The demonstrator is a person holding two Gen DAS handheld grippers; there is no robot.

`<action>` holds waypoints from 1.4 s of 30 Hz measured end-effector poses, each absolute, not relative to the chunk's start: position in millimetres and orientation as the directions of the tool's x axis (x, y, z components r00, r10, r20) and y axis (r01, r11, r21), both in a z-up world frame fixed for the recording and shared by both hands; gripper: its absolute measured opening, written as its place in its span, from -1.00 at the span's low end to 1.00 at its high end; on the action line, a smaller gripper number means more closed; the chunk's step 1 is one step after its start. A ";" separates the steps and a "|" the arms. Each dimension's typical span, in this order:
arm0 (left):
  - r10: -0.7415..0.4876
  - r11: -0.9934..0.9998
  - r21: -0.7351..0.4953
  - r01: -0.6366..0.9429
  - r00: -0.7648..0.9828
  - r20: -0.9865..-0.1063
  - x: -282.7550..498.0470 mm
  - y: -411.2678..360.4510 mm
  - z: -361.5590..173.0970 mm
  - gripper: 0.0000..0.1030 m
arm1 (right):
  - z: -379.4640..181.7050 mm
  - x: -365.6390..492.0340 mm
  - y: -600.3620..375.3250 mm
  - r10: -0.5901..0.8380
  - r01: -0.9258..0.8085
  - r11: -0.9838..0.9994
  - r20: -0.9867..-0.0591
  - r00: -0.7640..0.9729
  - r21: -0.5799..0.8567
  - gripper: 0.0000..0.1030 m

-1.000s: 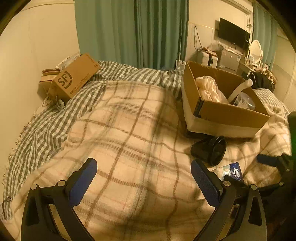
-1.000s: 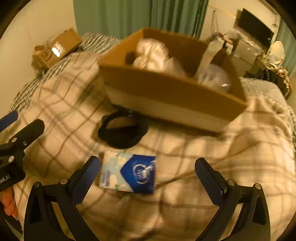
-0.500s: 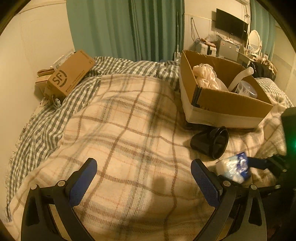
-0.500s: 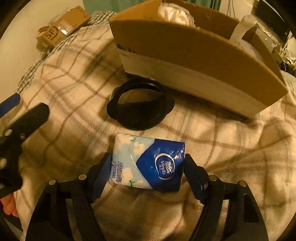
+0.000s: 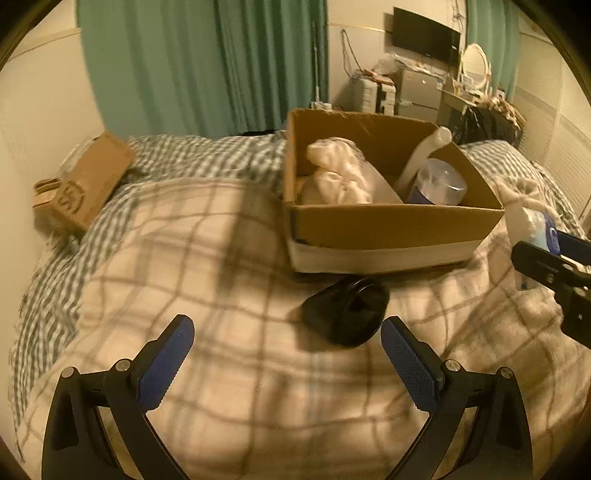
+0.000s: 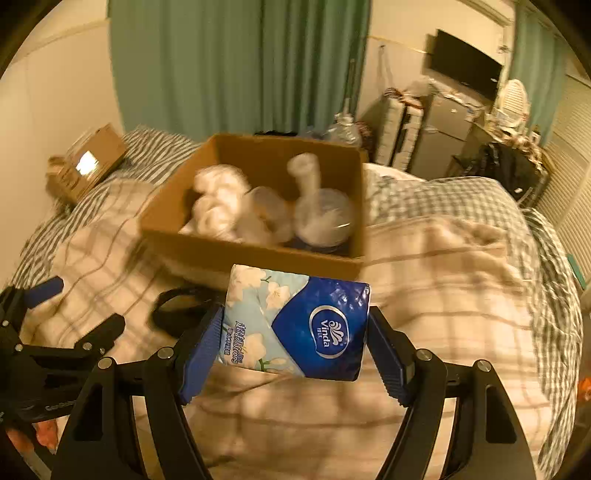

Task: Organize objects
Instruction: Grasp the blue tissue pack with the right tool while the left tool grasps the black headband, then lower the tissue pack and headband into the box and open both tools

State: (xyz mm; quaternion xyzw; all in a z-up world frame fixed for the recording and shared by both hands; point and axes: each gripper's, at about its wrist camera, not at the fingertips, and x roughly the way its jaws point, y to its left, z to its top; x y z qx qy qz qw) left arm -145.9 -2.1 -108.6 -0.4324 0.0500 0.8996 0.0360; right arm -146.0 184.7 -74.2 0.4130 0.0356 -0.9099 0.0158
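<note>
Plaid blanket on bed, green curtains beyond. Right gripper fingers clamped on tissue pack, now lifted; left gripper fingers apart.

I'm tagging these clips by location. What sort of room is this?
Most likely a bedroom: a bed with a plaid blanket, green curtains, and a wall-mounted TV.
</note>
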 end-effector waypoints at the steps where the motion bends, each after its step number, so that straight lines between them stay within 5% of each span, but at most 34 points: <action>1: 0.019 -0.992 0.063 -0.112 -0.618 -0.786 -151.4 2.8 -112.2 1.00 | -76.0 -148.3 189.5 -0.001 0.050 -0.998 -0.757 -0.654 -0.042 0.45; 10: 0.003 -0.988 0.081 -0.134 -0.530 -0.848 -186.2 23.0 -151.3 0.79 | -111.7 -160.5 187.4 -0.035 0.088 -0.996 -0.815 -0.578 -0.020 0.45; 12: 0.005 -0.985 0.086 -0.152 -0.514 -0.858 -189.6 26.6 -157.9 0.53 | -116.2 -162.6 186.2 -0.043 0.089 -0.996 -0.818 -0.573 -0.011 0.45; 14: 0.008 -0.983 0.083 -0.161 -0.493 -0.870 -192.2 27.5 -164.8 0.00 | -117.7 -164.3 187.8 -0.044 0.084 -0.996 -0.822 -0.568 -0.004 0.45; 16: 0.021 -0.984 0.068 -0.164 -0.488 -0.872 -191.5 25.2 -166.8 -0.30 | -118.2 -164.9 187.7 -0.045 0.081 -0.997 -0.824 -0.565 -0.002 0.45; 20: 0.055 -0.987 0.036 -0.157 -0.537 -0.842 -181.9 19.1 -153.5 -0.45 | -117.4 -163.7 186.0 -0.033 0.079 -0.997 -0.822 -0.569 -0.014 0.45; 42: 0.098 -0.985 0.034 -0.169 -0.716 -0.692 -101.2 9.9 -43.4 -0.49 | -19.0 -92.0 170.2 -0.085 0.110 -0.994 -0.677 -0.731 0.006 0.45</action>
